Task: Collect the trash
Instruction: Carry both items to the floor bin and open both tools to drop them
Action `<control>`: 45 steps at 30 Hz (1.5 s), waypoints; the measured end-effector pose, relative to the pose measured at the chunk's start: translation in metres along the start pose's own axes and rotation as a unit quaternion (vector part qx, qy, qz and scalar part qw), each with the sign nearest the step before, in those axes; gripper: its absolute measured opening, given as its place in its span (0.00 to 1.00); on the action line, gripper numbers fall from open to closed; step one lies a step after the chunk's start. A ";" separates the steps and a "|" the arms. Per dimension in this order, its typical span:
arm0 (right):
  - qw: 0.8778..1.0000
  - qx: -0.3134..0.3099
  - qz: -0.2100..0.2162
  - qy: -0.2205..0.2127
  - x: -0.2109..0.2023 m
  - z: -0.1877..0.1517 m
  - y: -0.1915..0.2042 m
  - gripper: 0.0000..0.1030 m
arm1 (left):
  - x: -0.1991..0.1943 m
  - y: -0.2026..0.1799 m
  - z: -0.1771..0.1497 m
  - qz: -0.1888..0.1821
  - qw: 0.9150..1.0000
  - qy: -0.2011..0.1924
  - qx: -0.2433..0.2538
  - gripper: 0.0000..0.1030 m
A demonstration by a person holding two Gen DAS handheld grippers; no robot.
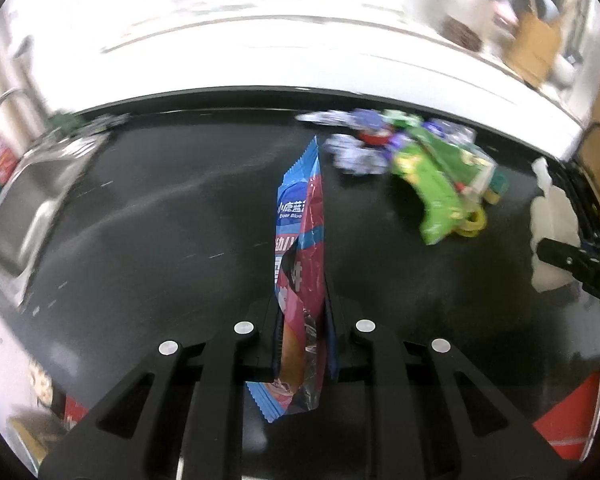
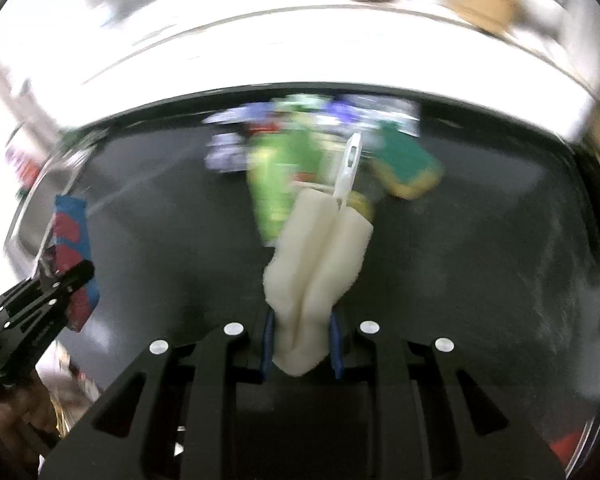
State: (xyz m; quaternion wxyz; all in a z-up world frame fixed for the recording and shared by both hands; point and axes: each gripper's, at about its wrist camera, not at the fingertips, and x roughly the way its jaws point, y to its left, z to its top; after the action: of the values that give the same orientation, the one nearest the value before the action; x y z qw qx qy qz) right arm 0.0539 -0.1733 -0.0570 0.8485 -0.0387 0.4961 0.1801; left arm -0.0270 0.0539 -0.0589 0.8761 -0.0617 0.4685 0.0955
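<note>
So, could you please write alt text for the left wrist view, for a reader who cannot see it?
The left gripper is shut on a blue and red snack wrapper, held above a black counter. Farther back lie a green bag and crumpled purple wrappers; a steel sink is at the left, and the right gripper holds something white at the right edge.

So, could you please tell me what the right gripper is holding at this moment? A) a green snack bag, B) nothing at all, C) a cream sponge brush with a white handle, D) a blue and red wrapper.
C: the right gripper is shut on the cream sponge brush, its white handle pointing away; the left gripper holds the blue and red wrapper.
</note>
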 end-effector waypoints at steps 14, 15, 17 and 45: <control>0.905 -0.317 0.267 0.095 0.022 -0.073 0.355 0.22 | -0.082 0.235 -0.182 0.143 0.957 0.039 -0.249 0.15; 0.895 -0.332 0.278 0.106 0.025 -0.083 0.372 0.22 | -0.082 0.247 -0.194 0.147 0.953 0.042 -0.261 0.15; 0.877 -0.355 0.295 0.132 0.031 -0.103 0.411 0.22 | -0.083 0.268 -0.217 0.147 0.947 0.046 -0.281 0.15; 0.847 -0.402 0.263 0.226 0.121 -0.144 0.533 0.60 | -0.017 0.361 -0.285 0.093 0.928 0.053 -0.356 0.63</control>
State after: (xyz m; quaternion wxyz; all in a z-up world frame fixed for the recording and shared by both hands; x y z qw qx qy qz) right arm -0.1956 0.3210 -0.1731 0.5438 -0.2843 0.5503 0.5662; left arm -0.3483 0.3476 -0.2094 0.7576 -0.3306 0.4535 0.3334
